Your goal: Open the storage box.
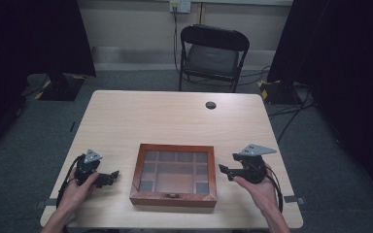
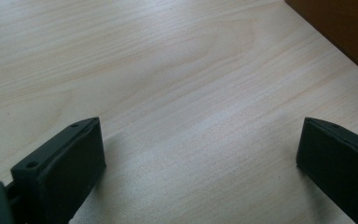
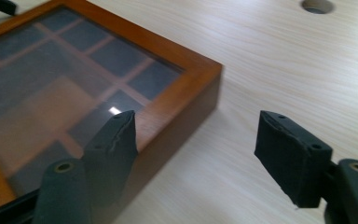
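Note:
A flat wooden box (image 1: 174,174) with a glass lid and a small front clasp lies closed at the table's near middle. Through the glass I see several compartments. My left gripper (image 1: 111,177) rests to the left of the box, held in a hand, jaws wide apart over bare wood (image 2: 200,154). A corner of the box (image 2: 340,28) shows at the top right of the left gripper view. My right gripper (image 1: 226,169) hovers at the box's right side, open, one jaw over the lid's edge (image 3: 177,93) and the other over the table.
The light wooden table (image 1: 175,116) has a round cable hole (image 1: 211,105) at the far right. A black folding chair (image 1: 212,56) stands behind it. Dark curtains flank the room, and cables run along the floor at the right.

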Available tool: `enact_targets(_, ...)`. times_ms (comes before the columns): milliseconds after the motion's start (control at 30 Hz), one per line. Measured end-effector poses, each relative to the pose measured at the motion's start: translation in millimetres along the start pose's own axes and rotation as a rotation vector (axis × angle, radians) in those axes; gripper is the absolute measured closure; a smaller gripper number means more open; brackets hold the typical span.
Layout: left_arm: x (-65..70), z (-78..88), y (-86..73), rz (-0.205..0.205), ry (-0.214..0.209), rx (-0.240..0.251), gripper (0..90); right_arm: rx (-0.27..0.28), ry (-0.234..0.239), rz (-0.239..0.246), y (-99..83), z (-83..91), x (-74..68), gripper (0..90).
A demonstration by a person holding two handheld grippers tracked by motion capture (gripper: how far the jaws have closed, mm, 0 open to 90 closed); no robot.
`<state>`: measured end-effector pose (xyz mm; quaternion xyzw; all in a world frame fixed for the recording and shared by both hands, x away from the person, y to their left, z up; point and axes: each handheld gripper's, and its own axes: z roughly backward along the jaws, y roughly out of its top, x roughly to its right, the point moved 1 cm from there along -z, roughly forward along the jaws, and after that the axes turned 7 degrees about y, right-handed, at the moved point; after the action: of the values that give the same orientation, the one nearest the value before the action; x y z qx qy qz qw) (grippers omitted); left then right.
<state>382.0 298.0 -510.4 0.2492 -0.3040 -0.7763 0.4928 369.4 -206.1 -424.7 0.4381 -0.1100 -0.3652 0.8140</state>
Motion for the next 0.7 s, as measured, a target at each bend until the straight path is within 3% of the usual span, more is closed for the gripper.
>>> enact_targets(100, 0.0, 0.1, 0.0, -0.001, 0.000, -0.001, 0.3, -0.006, 0.029, 0.012, 5.7, -2.1, -5.9, 30.9)
enact_targets(333, -0.1, 0.1, 0.0, 0.000, 0.000, -0.002, 0.3, -0.019, 0.152, 0.055, 28.2, -15.6, -29.7, 41.3)
enact_targets(533, -0.1, 0.1, 0.1, -0.001, 0.000, -0.002, 0.3, -0.026, 0.237, 0.075, 36.4, -25.1, -44.4, 47.4)
enact_targets(700, 0.0, 0.0, 0.0, 0.000, 0.000, -0.001, 0.3, -0.070, 0.340, 0.141, 44.9, -39.3, -67.1, 56.3)
